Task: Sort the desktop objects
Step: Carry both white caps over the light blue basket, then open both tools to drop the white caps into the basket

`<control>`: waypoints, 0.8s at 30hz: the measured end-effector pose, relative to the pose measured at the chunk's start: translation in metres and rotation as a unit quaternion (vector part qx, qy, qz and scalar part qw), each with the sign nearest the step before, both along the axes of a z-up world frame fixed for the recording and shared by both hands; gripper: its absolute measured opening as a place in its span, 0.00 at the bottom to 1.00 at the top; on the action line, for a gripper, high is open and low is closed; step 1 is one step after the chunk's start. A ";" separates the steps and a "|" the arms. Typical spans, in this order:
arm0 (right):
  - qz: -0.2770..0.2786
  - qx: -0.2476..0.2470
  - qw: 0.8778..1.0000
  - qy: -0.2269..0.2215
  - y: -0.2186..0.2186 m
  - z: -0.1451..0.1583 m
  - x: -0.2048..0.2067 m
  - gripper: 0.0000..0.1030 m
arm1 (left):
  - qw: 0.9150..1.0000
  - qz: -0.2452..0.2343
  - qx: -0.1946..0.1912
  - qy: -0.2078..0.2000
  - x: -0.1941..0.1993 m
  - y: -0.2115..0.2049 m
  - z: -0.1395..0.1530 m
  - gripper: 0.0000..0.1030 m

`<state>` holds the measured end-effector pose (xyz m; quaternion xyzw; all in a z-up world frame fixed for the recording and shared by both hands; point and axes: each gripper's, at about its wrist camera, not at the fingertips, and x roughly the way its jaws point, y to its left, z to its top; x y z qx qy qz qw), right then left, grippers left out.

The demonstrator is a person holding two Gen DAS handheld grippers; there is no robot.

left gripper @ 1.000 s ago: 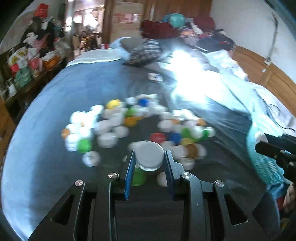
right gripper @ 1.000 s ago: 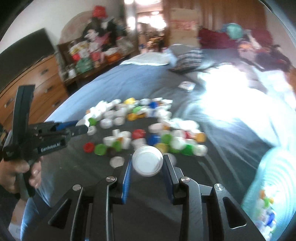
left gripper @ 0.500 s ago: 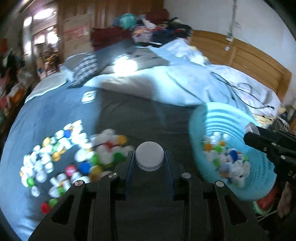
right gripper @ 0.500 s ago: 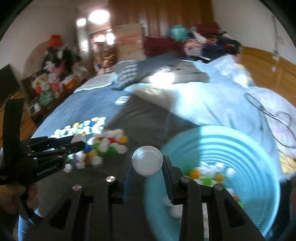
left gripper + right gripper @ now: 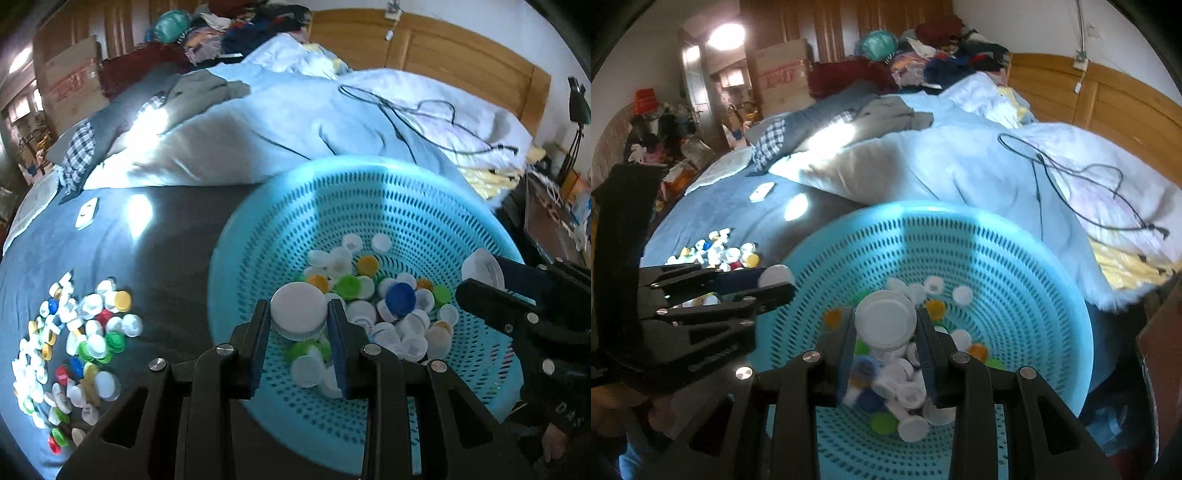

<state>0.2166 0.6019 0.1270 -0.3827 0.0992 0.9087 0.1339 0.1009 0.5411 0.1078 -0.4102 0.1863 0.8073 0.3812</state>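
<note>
My left gripper point(image 5: 299, 325) is shut on a white ribbed bottle cap point(image 5: 298, 312), held over the near left part of a turquoise perforated basket point(image 5: 424, 206). My right gripper point(image 5: 886, 328) is shut on a larger white cap point(image 5: 885, 319) above the basket point(image 5: 1015, 266) floor. Several white, blue, green and orange caps lie in the basket bottom point(image 5: 384, 295). A pile of loose mixed-colour caps point(image 5: 74, 339) lies on the dark bedsheet at the left. Each gripper shows in the other's view: the right one point(image 5: 480, 280) at the basket's right rim, the left one point(image 5: 775, 282) at its left rim.
A light blue duvet point(image 5: 280, 122) with a black cable point(image 5: 417, 114) lies behind the basket. A small white card point(image 5: 86, 212) rests on the sheet. Wooden headboard point(image 5: 461, 62) at the back right; clothes piled at the back. A hand point(image 5: 624, 402) holds the left gripper.
Both grippers swung right from above the cap pile to over the turquoise basket, each keeping its white cap. The basket now fills the middle of both views.
</note>
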 end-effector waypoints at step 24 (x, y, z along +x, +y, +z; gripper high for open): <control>-0.003 -0.024 1.000 -0.002 0.013 -0.022 0.000 0.34 | 1.000 -0.002 -0.012 -0.008 -0.001 0.014 -0.011 0.26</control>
